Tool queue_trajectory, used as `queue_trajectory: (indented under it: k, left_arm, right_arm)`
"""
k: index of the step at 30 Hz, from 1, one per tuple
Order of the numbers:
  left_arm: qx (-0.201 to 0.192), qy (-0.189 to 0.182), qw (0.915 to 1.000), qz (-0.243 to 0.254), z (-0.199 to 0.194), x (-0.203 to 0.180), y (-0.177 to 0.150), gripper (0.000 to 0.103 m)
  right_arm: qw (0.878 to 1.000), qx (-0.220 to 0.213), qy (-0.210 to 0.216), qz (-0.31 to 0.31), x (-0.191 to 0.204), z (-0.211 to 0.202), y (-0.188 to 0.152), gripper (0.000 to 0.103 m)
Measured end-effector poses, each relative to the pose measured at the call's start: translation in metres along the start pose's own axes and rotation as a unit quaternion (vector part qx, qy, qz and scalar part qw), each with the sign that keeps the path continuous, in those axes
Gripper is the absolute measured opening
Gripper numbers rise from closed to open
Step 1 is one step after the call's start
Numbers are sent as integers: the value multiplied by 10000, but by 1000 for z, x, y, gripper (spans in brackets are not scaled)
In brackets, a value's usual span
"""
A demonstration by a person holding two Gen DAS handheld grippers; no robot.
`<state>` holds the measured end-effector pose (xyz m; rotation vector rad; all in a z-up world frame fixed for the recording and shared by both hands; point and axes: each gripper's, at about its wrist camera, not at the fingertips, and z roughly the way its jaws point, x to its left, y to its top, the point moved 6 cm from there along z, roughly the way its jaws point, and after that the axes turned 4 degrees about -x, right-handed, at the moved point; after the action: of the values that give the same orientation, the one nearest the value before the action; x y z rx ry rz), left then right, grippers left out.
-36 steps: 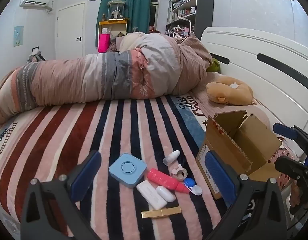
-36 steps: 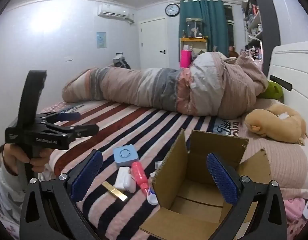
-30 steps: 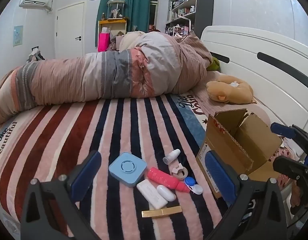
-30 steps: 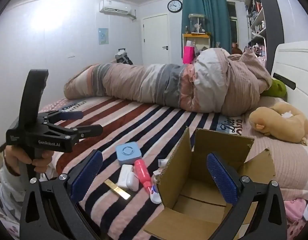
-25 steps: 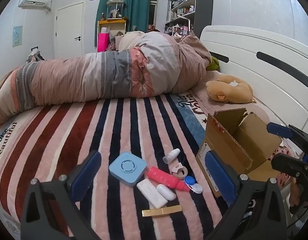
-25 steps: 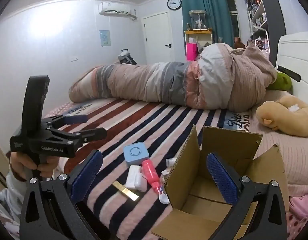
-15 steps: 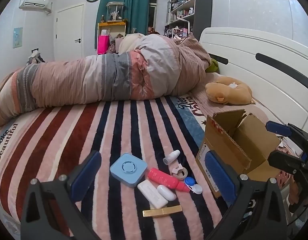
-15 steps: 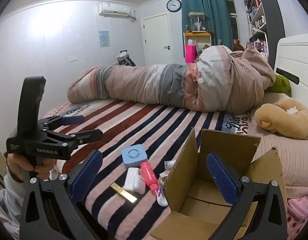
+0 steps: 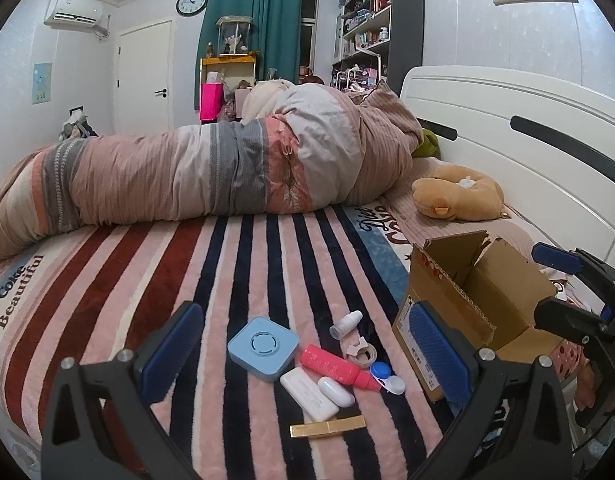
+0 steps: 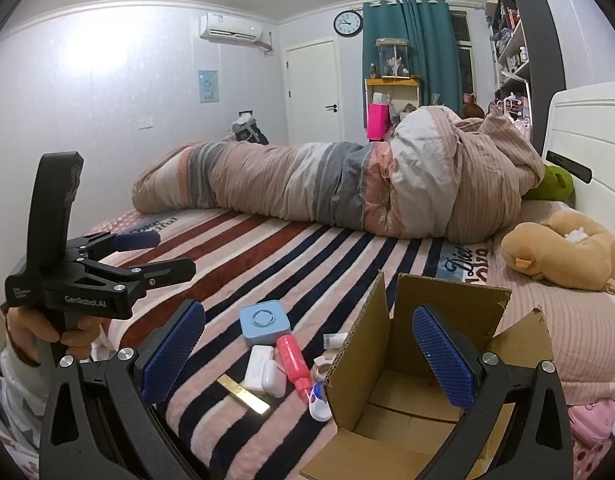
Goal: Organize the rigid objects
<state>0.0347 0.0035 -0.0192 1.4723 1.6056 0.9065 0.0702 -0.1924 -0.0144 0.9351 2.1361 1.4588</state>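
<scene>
Open cardboard box [image 10: 447,312] sits beside small items; nothing visible inside.

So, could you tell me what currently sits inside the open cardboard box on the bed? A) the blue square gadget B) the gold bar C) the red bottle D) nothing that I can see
D: in the right wrist view the cardboard box shows only its bare floor, while the blue square gadget, red bottle and gold bar all lie on the striped blanket beside it.
</scene>
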Motion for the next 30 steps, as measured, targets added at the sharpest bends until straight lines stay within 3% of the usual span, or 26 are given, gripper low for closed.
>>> queue_trajectory:
  k: [30]
  left_arm:
    - [-117,6,9999,79,-11,-7,4,103]
  right_arm:
    - [9999,-103,-94,50,-3,-10,5,103]
